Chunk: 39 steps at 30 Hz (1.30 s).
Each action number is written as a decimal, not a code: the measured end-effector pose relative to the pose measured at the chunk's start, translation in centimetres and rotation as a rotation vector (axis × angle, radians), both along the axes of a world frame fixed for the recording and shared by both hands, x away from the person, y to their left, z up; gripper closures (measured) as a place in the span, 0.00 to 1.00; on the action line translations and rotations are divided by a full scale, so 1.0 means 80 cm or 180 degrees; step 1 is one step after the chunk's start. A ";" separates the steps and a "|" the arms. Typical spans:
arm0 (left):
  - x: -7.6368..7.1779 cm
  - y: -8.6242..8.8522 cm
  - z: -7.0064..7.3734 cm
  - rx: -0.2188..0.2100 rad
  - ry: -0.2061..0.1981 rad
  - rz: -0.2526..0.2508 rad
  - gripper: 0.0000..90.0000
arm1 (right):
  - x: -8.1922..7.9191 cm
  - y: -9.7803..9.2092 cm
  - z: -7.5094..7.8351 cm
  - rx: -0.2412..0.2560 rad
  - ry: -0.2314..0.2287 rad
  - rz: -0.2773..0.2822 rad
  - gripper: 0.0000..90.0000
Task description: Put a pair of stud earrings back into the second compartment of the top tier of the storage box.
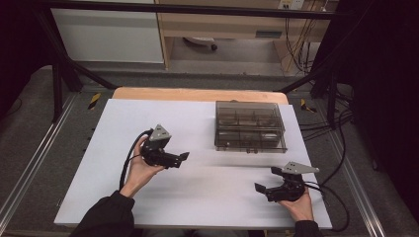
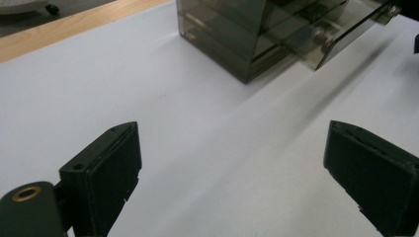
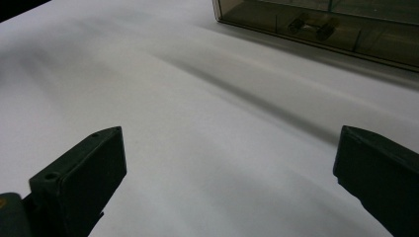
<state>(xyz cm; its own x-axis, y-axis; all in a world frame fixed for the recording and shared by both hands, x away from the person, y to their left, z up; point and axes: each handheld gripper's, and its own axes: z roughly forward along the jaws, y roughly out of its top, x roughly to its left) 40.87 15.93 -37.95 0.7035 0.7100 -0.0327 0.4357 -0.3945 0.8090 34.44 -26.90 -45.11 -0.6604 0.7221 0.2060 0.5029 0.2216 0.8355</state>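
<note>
While both grippers gape, the drawer box (image 1: 250, 126) stands untouched.

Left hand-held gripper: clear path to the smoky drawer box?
Probably yes. The left hand-held gripper is open and points toward the box; just bare white tabletop lies between them.

Glossy smoky clear-plastic drawer box (image 1: 250, 126) on a matt white tabletop (image 1: 197, 197).

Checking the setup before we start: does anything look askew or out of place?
One drawer of the smoky plastic box sticks out slightly at the front. Otherwise nothing stands out.
</note>
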 end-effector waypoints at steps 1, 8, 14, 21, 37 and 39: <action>-0.005 0.010 -0.007 0.0004 -0.0007 0.0024 0.08 | 0.000 0.000 0.000 -0.0003 0.0003 -0.0001 0.01; -0.020 0.042 -0.025 0.0021 -0.0006 0.0116 0.08 | 0.000 0.000 0.000 -0.0005 0.0003 -0.0006 0.01; -0.039 0.072 -0.041 0.0008 -0.0019 0.0141 0.08 | 0.000 0.000 0.000 -0.0006 0.0003 -0.0010 0.01; -0.055 0.103 -0.058 0.0022 -0.0038 0.0252 0.08 | 0.000 0.000 0.000 -0.0011 0.0008 -0.0016 0.01; -0.077 0.151 -0.087 0.0019 0.0073 0.0417 0.08 | 0.000 0.000 0.000 -0.0006 0.0010 -0.0006 0.01; -0.078 0.151 -0.088 0.0023 0.0072 0.0409 0.08 | 0.000 0.000 0.000 -0.0007 0.0009 -0.0007 0.01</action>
<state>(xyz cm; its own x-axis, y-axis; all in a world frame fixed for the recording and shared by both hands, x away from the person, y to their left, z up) 34.60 28.00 -45.00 0.6058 0.7945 -0.0420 0.5011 -0.3400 0.7958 34.46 -26.93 -45.10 -0.6583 0.7239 0.2064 0.5057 0.2222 0.8336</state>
